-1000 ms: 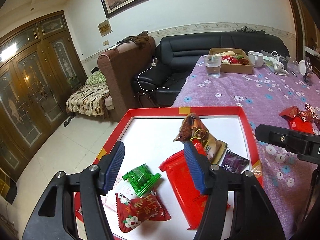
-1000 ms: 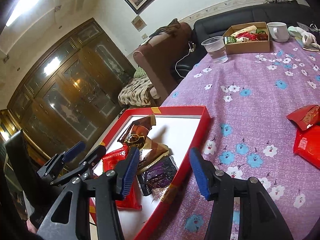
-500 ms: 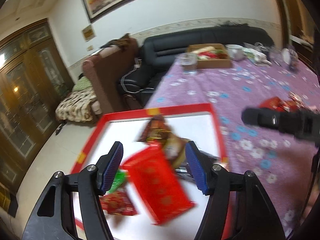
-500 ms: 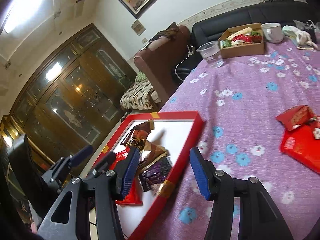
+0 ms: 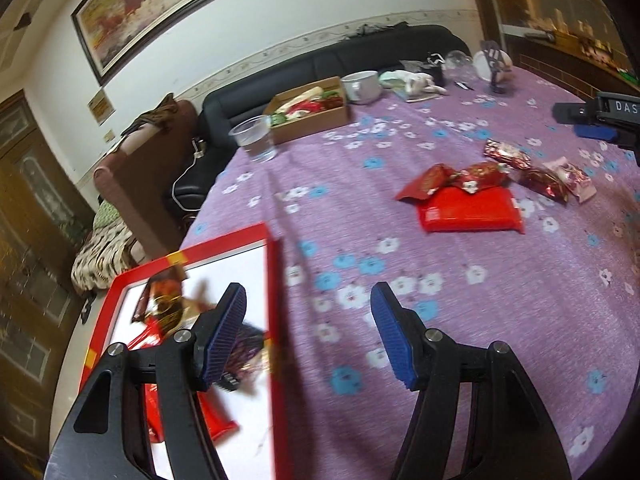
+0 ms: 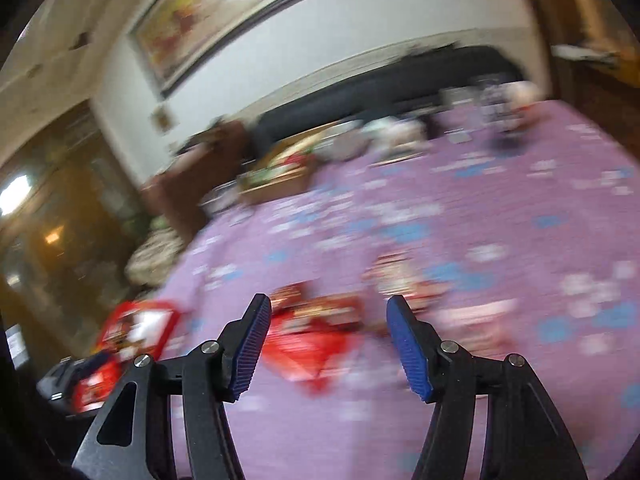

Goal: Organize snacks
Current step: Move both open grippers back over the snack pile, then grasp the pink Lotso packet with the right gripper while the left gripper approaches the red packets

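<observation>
Left tool point(image 5: 306, 334) released, empty, straddling the tray point(image 5: 276, 280) rim. Right tool point(image 6: 326, 346) released, empty — its view blurred. Loose snacks point(image 5: 470, 210) lie on the table point(image 5: 440, 320), apart from the tray.

Red tray point(image 5: 276, 280) w/ mixed wrappers at table edge; loose red snack packs point(image 5: 470, 212) lie mid-cloth, well apart.

The right wrist view is motion-blurred throughout: the red packets point(image 6: 316, 340) between the fingers cannot be told apart, and the tray point(image 6: 140, 324) at far left is a smear. In the left wrist view the left finger point(image 5: 224, 332) hides part of the tray's point(image 5: 276, 320) snacks point(image 5: 168, 308), themselves blurred; the right gripper point(image 5: 600, 120) is cut by the edge
</observation>
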The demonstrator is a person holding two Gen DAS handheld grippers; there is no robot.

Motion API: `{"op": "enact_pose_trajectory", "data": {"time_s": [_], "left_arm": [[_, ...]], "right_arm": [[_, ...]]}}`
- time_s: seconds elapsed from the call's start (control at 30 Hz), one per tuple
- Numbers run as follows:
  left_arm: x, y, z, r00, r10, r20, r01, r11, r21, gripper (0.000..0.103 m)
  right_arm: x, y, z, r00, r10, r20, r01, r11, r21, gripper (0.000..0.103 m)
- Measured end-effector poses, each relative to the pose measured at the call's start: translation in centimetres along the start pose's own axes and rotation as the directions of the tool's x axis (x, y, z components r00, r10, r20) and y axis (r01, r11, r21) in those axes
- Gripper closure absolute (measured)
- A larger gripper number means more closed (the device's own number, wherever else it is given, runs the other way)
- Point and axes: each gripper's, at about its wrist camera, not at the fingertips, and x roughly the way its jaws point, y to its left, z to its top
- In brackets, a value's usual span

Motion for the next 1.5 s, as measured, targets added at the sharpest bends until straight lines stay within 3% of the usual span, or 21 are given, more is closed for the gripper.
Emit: {"op": "enact_pose_trajectory", "data": {"time_s": [0.1, 0.2, 0.57, 1.5], "left_arm": [[-0.1, -1.1, 0.6, 1.000, 0.001, 0.003, -0.001, 1.000, 0.021, 0.039], [-0.5, -2.2, 1.4, 1.000, -0.004, 0.021, 0.004, 0.999, 0.043, 0.039], [-1.7, -4.2, 2.8, 0.998, -0.011, 0.066, 0.005, 0.996, 0.084, 0.038], [1.0, -4.3, 3.1, 0.999, -0.015, 0.028, 0.013, 0.998, 0.069, 0.038]], "right_arm": [[-0.2, -3.5, 0.0, 0.998, -0.068, 0.005, 0.067, 0.995, 0.072, 0.040], [0.5, -5.1, -0.1, 0.999, -0.042, -0.034, 0.046, 0.989, 0.139, 0.040], [0.7, -4.8, -0.2, 0.998, -0.050, -0.044, 0.056, 0.990, 0.126, 0.040], [2.1, -5.2, -0.6, 0.989, -0.103, -0.102, 0.115, 0.987, 0.111, 0.040]]}}
